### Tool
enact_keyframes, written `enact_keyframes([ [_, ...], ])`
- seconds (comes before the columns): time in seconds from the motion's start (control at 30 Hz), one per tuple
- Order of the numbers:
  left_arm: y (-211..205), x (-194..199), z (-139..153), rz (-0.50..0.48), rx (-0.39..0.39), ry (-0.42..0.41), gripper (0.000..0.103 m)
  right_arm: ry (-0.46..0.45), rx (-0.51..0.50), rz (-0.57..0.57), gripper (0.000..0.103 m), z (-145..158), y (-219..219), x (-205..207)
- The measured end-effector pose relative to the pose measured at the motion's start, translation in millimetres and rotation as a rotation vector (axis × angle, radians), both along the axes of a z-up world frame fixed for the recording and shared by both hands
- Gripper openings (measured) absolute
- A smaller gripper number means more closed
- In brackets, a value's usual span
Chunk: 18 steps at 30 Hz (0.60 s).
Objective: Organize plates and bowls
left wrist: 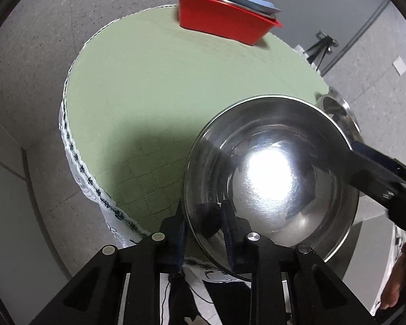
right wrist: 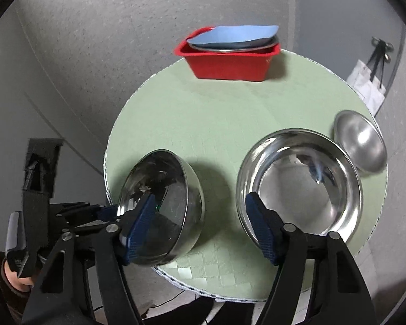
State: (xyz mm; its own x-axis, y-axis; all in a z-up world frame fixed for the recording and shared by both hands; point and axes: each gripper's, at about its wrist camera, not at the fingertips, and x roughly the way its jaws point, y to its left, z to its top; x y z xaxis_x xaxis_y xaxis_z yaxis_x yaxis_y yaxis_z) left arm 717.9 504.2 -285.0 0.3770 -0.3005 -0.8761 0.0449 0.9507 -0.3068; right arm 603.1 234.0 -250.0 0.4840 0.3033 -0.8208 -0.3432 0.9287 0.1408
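My left gripper (left wrist: 203, 233) has its fingers clamped on the near rim of a steel bowl (right wrist: 162, 205), tilted above the worktop (right wrist: 216, 113) edge. My right gripper (right wrist: 200, 224) is spread wide, one finger just at the rim of the big bowl (right wrist: 300, 184). A small bowl (right wrist: 361, 142) sits just beyond it. At the far edge, a red bin (right wrist: 227, 62) holds plates (right wrist: 232, 40). The steel looks stiff, light and slippery, so I'd pinch the rims.
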Motion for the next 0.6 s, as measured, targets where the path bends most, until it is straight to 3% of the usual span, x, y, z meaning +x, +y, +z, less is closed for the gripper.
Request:
enact_keyframes([
  [0.13, -6, 2, -2, 0.008, 0.000, -0.006, 0.020, 0.027, -0.022, 0.040, 0.044, -9, 11, 7],
  [0.23, -6, 0, -2, 0.013, 0.002, -0.013, 0.019, 0.052, -0.031, 0.067, 0.023, -16, 13, 11],
  [0.4, -11, 1, 6, 0.035, -0.002, -0.029, 0.013, 0.045, -0.007, 0.067, 0.016, -16, 6, 18],
  [0.6, -19, 3, 56, 0.051, -0.008, -0.147, 0.013, 0.025, 0.094, 0.059, 0.015, 9, -18, 26],
])
